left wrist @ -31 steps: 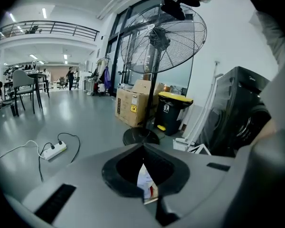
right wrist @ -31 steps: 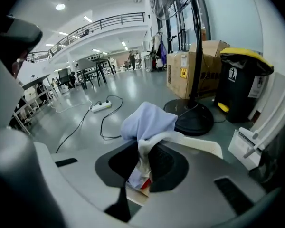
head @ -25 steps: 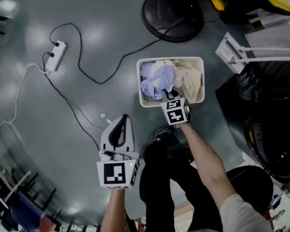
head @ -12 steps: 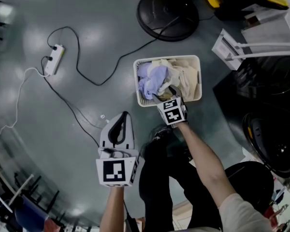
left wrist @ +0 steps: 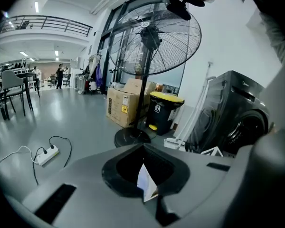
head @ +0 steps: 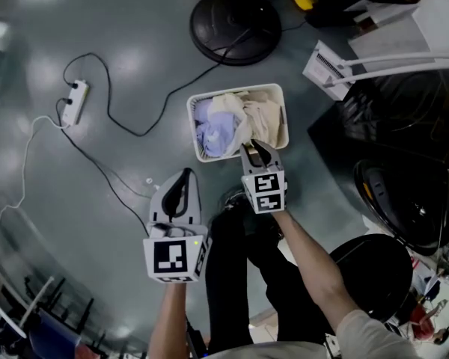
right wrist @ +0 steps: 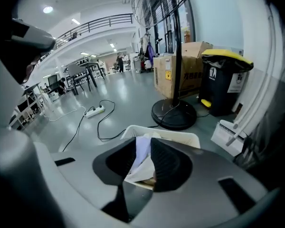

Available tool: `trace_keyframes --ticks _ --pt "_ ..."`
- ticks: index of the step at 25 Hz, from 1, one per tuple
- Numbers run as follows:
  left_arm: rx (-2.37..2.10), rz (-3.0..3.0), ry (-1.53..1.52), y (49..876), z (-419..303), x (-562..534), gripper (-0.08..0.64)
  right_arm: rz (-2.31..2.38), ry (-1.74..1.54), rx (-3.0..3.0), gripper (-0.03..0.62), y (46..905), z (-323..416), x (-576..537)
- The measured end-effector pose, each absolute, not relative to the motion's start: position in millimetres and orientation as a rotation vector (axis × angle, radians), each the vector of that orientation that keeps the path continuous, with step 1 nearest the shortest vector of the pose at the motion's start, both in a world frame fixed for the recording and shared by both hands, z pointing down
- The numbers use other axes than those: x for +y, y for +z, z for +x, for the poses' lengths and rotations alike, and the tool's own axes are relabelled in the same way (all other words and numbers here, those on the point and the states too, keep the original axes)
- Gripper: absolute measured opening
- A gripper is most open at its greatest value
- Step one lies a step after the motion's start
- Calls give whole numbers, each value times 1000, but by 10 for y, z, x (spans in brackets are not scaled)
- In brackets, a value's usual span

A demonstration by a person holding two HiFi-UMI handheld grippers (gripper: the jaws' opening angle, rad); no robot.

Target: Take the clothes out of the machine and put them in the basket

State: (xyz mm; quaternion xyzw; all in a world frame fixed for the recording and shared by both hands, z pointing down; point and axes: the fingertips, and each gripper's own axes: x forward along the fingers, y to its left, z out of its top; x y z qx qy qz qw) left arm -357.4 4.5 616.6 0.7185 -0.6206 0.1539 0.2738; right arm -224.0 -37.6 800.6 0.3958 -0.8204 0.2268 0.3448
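Observation:
A white laundry basket (head: 191, 129) stands on the grey floor, filled with lilac and cream clothes (head: 228, 122). My right gripper (head: 254, 148) hangs over the basket's near edge. Its jaws are closing and hold nothing. Through their narrow gap in the right gripper view I see the basket's rim (right wrist: 180, 136) and the clothes (right wrist: 142, 167) below my right gripper (right wrist: 143, 144). My left gripper (head: 183, 176) is over bare floor to the basket's left, shut and empty. The dark washing machine (head: 404, 200) is at the right, and the left gripper view shows it (left wrist: 237, 118) beyond my left gripper (left wrist: 143, 148).
A standing fan's round base (head: 236, 17) lies just behind the basket, its cable running to a power strip (head: 72, 102) at the left. A bin with a yellow lid (left wrist: 164, 110) and cardboard boxes (left wrist: 123, 106) stand by the far wall. The person's legs are below the grippers.
The right gripper has lifted off the clothes in the basket and drawn back to its near edge, with its jaws parted. The left gripper has risen a little. The view has shifted.

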Motion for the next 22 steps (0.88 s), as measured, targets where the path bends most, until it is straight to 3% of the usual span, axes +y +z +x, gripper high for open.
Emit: trace_keyframes --ticks 6,13,22 --pt "-1598 2032 436 5824 -3191 -68 18 1103 597 -2134 27 7421 -1877 -268" --pt "-1503 2115 502 5609 -2578 -107 18 1218 611 -2202 25 6738 -1449 -258" --pt "-1304 2306 502 5246 -1297 -197 18 1599 614 -2159 25 5778 -85 -48"
